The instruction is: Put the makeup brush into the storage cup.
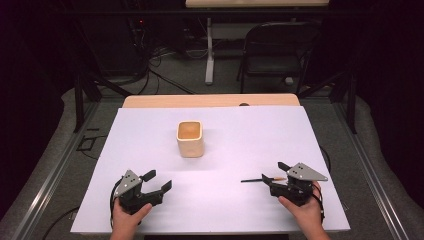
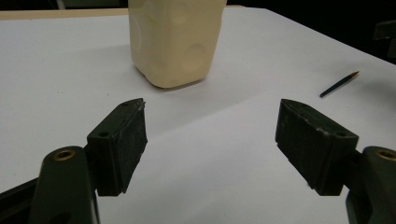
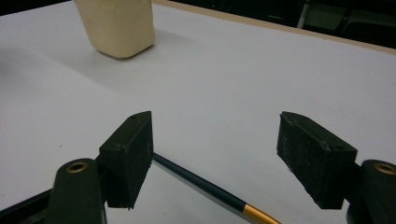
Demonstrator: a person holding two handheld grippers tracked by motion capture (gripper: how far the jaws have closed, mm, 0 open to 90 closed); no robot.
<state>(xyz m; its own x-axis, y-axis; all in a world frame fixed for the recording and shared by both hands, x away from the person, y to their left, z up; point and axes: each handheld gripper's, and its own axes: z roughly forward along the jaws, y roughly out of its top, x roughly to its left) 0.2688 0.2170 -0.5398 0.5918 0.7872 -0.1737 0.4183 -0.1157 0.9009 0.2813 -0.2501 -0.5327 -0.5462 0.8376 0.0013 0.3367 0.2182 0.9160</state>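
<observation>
Dark room, black curtains at the sides, folding chair (image 1: 272, 50) and cables on the floor beyond the table. White sheet (image 1: 240, 140) covers a wooden tabletop (image 1: 210, 100).

Cream square cup (image 1: 190, 139) stands upright near the sheet's middle, mouth up, apart from both grippers.

Pencil (image 1: 264, 179), dark green with a gold band, lies flat on the sheet at the near right, roughly crosswise in the high view. Right gripper (image 1: 277, 175), held in the person's right hand (image 1: 302, 206), has its jaws spread wide with nothing clamped. In the right gripper view the pencil (image 3: 205, 186) runs from just behind the left pad (image 3: 130, 156) out toward the bottom edge, gold band low in the gap. It lies on the sheet under the jaws; contact with the left pad cannot be told. Far pad well apart from it.

Left gripper (image 1: 157, 180), in the left hand (image 1: 128, 214), sits at the near left, jaws spread wide and empty, bare sheet between them. From the left gripper view the cup (image 2: 175, 39) is ahead and the pencil (image 2: 339, 84) lies far off to the right.
</observation>
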